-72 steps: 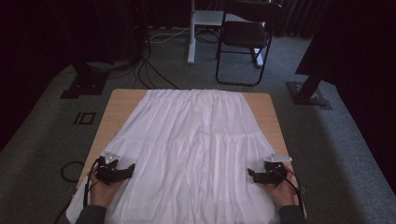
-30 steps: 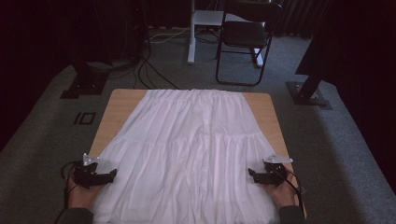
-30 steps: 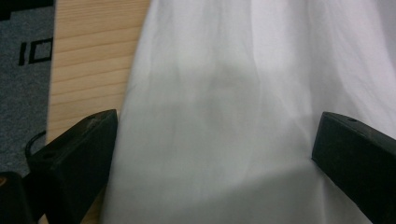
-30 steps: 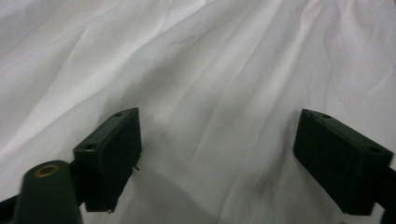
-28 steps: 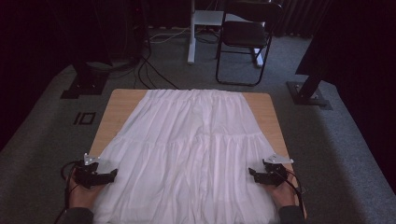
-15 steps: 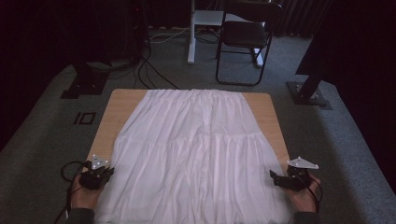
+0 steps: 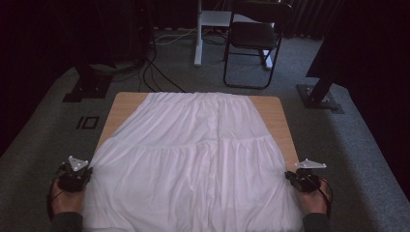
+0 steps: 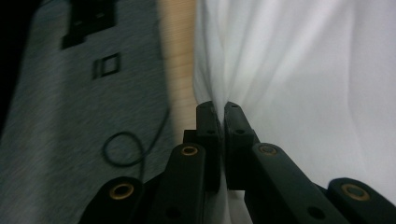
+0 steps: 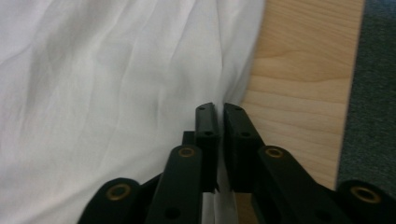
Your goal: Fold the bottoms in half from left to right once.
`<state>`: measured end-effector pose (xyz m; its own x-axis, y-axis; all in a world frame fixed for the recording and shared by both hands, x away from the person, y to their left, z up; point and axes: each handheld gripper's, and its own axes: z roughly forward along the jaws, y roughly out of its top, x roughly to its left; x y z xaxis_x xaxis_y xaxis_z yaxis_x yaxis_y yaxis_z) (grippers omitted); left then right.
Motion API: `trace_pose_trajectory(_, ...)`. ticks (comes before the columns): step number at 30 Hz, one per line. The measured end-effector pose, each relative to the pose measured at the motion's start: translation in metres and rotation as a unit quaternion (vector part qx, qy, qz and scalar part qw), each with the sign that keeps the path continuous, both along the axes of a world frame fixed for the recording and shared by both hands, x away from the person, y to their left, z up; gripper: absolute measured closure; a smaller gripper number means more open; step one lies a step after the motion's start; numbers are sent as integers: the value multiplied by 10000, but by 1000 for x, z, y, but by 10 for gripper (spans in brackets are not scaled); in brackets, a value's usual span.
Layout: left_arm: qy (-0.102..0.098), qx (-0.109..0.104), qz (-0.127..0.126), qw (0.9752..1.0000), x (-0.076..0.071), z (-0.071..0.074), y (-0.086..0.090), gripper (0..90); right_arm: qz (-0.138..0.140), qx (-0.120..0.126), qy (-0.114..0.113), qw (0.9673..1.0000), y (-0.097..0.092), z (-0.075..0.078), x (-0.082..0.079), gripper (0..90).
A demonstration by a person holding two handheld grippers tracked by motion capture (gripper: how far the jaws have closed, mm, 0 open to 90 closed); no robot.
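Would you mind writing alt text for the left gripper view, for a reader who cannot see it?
The left gripper has its two black jaws shut on the edge of a white skirt, whose gathered cloth spreads away to the right. To the left lie a strip of the wooden table and grey carpet with a looped black cable.

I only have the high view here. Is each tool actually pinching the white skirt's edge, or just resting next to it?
Observer: The left tool has its jaws shut on a pinch of the white skirt, at its side edge.
Operator: And the other one?
Observer: The right tool is also shut, with the skirt's edge running between its jaws.
Operator: What's under that edge?
Observer: Bare wooden table lies just beside the right tool's pinch.
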<state>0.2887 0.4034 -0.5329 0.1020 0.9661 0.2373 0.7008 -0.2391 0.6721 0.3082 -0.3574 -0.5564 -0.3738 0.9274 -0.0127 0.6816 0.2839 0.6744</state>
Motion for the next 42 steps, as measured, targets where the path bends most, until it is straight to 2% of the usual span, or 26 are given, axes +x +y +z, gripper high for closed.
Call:
trace_pose_trajectory(5, -68, 95, 525, 9986, -2, 5, 32, 878, -269, -153, -47, 9995, -8, 0, 2, 878)
trace_pose_trajectory(8, -121, 213, 782, 9966, -2, 9, 43, 879, -392, -127, -60, 9991, -11, -1, 1, 878)
trace_pose_trajectory(9, -121, 213, 782, 9966, -2, 9, 43, 879, -392, -127, -60, 9991, -11, -1, 1, 878)
trace_pose_trajectory(10, -134, 197, 937, 9953, -1, 11, 48, 879, -455, -147, -62, 9988, -12, -1, 0, 877)
trace_pose_trajectory(11, -164, 191, 976, 9949, -1, 12, 48, 878, -464, -138, -61, 9988, -12, -1, 0, 876)
trace_pose_trajectory(16, -224, 222, 937, 9951, -1, 16, 46, 878, -448, -96, -85, 9989, -12, -1, -1, 869)
trace_pose_trajectory(17, -437, -93, 780, 9960, -7, 23, 41, 877, -428, -45, -122, 9990, -13, -2, -1, 820)
trace_pose_trajectory(18, -549, -217, 658, 9961, -10, 27, 39, 877, -439, 12, -130, 9990, -14, -2, -1, 792)
trace_pose_trajectory(20, -739, -344, 430, 9957, -16, 36, 31, 876, -460, 123, -146, 9988, -16, -3, -2, 744)
trace_pose_trajectory(21, -739, -344, 430, 9957, -16, 36, 31, 876, -481, 172, -152, 9986, -16, -4, -2, 703)
trace_pose_trajectory(22, -837, -444, 289, 9951, -19, 42, 26, 876, -481, 172, -152, 9986, -16, -4, -2, 703)
trace_pose_trajectory(23, -1007, -620, 28, 9930, -22, 51, 18, 875, -486, 207, -173, 9985, -17, -5, -2, 670)
trace_pose_trajectory(25, -1175, -837, -260, 9892, -25, 61, 10, 875, -452, 276, -204, 9984, -17, -6, -3, 616)
trace_pose_trajectory(26, -1347, -1017, -615, 9837, -27, 74, -3, 875, -434, 253, -204, 9985, -15, -6, -4, 595)
trace_pose_trajectory(28, -1347, -1017, -615, 9837, -27, 74, -3, 875, -420, 253, -207, 9986, -14, -6, -4, 583)
trace_pose_trajectory(29, -1478, -1132, -1128, 9760, -27, 92, -27, 874, -412, 255, -215, 9986, -13, -6, -3, 570)
trace_pose_trajectory(32, -1513, -1129, -1643, 9682, -23, 106, -56, 873, -381, 261, -229, 9987, -12, -7, -3, 552)
trace_pose_trajectory(34, -1532, -1122, -1975, 9617, -20, 114, -77, 872, -377, 270, -242, 9986, -12, -7, -3, 544)
trace_pose_trajectory(35, -1532, -1122, -1975, 9617, -20, 114, -77, 872, -371, 270, -250, 9986, -12, -7, -3, 542)
trace_pose_trajectory(36, -1552, -1151, -2319, 9534, -17, 122, -99, 872, -368, 275, -252, 9986, -12, -7, -3, 539)
trace_pose_trajectory(39, -1520, -1257, -2819, 9389, -7, 132, -132, 872, -366, 284, -255, 9986, -11, -7, -3, 533)
trace_pose_trajectory(42, -1442, -1235, -3256, 9262, 6, 139, -169, 872, -362, 294, -265, 9986, -11, -8, -3, 531)
